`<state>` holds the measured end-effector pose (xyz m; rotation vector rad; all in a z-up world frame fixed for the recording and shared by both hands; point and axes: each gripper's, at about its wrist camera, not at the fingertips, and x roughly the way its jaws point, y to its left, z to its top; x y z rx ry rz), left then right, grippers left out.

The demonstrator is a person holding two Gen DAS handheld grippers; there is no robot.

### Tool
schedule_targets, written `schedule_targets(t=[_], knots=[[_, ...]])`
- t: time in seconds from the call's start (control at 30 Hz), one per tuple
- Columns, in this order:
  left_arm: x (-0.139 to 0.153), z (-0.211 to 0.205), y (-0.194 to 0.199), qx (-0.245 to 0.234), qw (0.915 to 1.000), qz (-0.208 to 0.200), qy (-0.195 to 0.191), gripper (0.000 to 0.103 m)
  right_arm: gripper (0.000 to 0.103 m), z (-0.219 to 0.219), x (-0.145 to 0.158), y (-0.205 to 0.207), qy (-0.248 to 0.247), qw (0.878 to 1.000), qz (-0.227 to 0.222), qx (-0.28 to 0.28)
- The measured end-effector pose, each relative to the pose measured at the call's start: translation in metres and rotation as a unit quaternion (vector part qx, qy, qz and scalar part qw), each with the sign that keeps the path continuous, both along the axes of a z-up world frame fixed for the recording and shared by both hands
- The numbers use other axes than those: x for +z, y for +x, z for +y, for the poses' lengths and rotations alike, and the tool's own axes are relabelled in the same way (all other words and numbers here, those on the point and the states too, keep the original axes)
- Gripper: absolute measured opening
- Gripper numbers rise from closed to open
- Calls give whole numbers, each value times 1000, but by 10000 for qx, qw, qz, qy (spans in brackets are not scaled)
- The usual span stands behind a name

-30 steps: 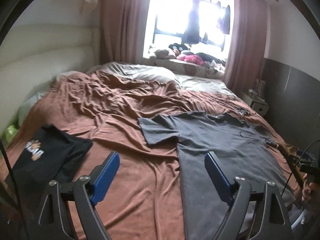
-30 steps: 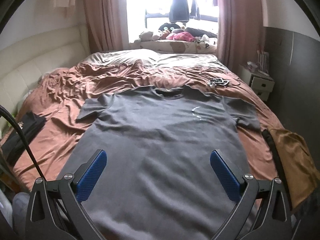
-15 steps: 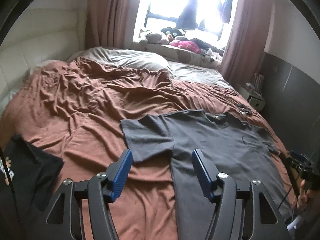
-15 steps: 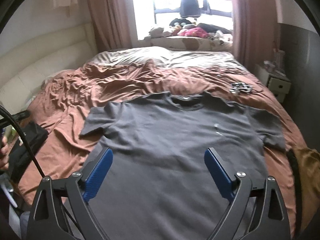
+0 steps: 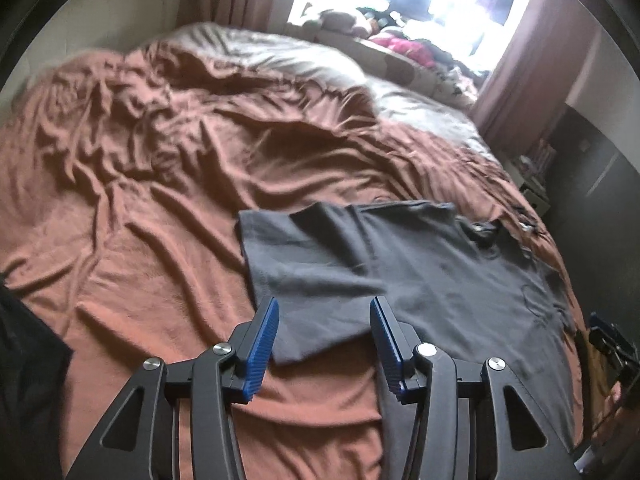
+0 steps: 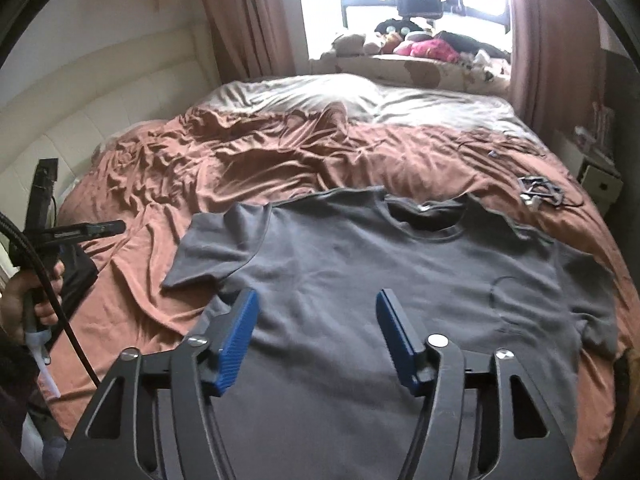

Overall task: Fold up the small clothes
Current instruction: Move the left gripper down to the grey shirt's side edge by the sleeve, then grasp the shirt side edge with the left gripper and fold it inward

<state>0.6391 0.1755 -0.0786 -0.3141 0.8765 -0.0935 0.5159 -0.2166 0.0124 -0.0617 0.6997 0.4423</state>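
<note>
A grey T-shirt (image 5: 432, 280) lies spread flat, front up, on the brown bedspread (image 5: 152, 208). It also shows in the right wrist view (image 6: 360, 280). My left gripper (image 5: 323, 312) is open and empty, hovering just above the shirt's left sleeve (image 5: 296, 272). My right gripper (image 6: 316, 304) is open and empty, above the shirt's chest. The left gripper (image 6: 80, 230) shows in the right wrist view at the left, held by a hand.
A black garment (image 5: 24, 360) lies at the bed's left edge. A tangle of cable (image 6: 538, 192) lies on the bedspread beyond the shirt's right shoulder. A bedside cabinet (image 6: 600, 180) stands at the right. Plush toys (image 6: 424, 44) fill the window sill.
Both grippers have moved forward and lower toward the shirt. The left one has come over the left sleeve and its jaws have narrowed. The right one's jaws have narrowed too.
</note>
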Motion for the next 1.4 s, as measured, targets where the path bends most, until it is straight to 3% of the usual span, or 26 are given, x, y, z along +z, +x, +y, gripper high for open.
schedule_targets(t=[0.07, 0.33, 0.67, 0.8, 0.87, 0.9, 0.93, 1.4], knots=[[-18, 8, 17, 48, 9999, 125, -71, 50, 45, 4, -10, 16, -12, 9999, 146, 58], [-71, 32, 63, 241, 9974, 653, -197, 48, 40, 35, -39, 80, -46, 9978, 644, 144], [-121, 48, 99, 439, 9876, 1199, -912, 48, 36, 52, -63, 129, 7, 9957, 904, 224], [-119, 48, 106, 611, 9872, 1120, -956, 47, 36, 55, -75, 147, 259, 9945, 994, 200], [-118, 45, 108, 559, 9877, 1116, -947, 26, 36, 53, -86, 156, 390, 9929, 1107, 170], [-118, 43, 109, 501, 9870, 1190, -952, 10, 36, 53, -91, 160, 432, 9922, 1160, 170], [-117, 41, 110, 469, 9864, 1235, -976, 8, 36, 52, -97, 164, 474, 9913, 1215, 161], [-19, -20, 113, -129, 9987, 402, -272, 6, 36, 29, -149, 188, 1673, 9738, 1537, 125]])
